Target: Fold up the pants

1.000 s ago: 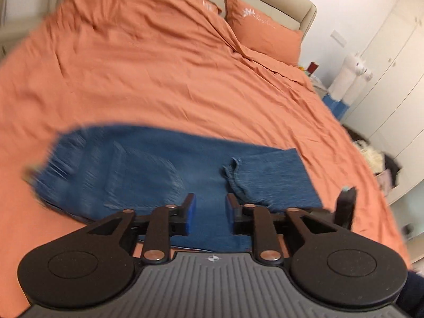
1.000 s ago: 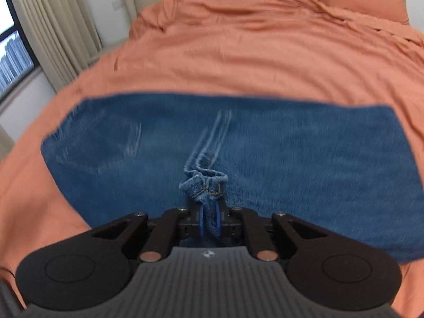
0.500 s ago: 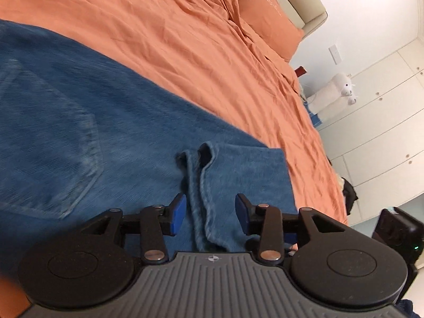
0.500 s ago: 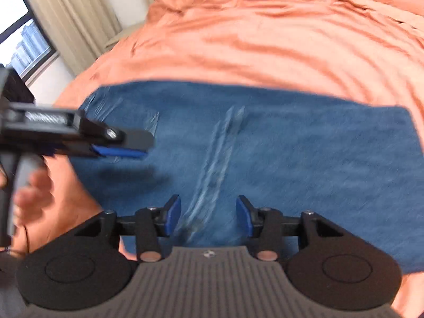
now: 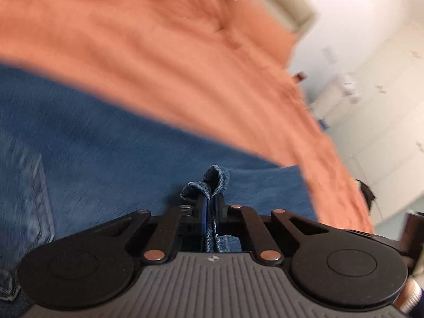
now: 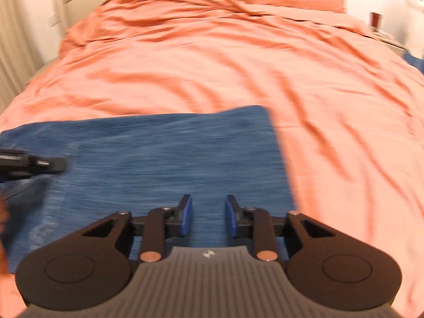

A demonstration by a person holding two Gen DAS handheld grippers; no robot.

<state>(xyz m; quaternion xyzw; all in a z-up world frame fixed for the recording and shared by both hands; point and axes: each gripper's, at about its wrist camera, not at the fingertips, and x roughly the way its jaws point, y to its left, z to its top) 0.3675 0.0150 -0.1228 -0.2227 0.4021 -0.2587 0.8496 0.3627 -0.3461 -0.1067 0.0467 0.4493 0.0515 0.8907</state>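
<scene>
Two grippers work over blue pants [image 6: 164,159] lying flat on an orange bed [image 6: 238,66]. Left gripper [image 5: 211,206]: jaws clenched on a bunched fold of hem or seam, which stands up between them in the left wrist view. Right gripper [image 6: 208,218]: jaws released, spread just above the denim near its right edge, touching nothing visibly. Both views are motion-blurred, so fine seam detail is unclear. Denim of this kind is judged fairly heavy and limp yet thick at seams; it should drape rather than hold shape, and slide little on the sheet. Doubled hems and side seams offer the firmest hold; single-layer cloth may slip or pucker
</scene>
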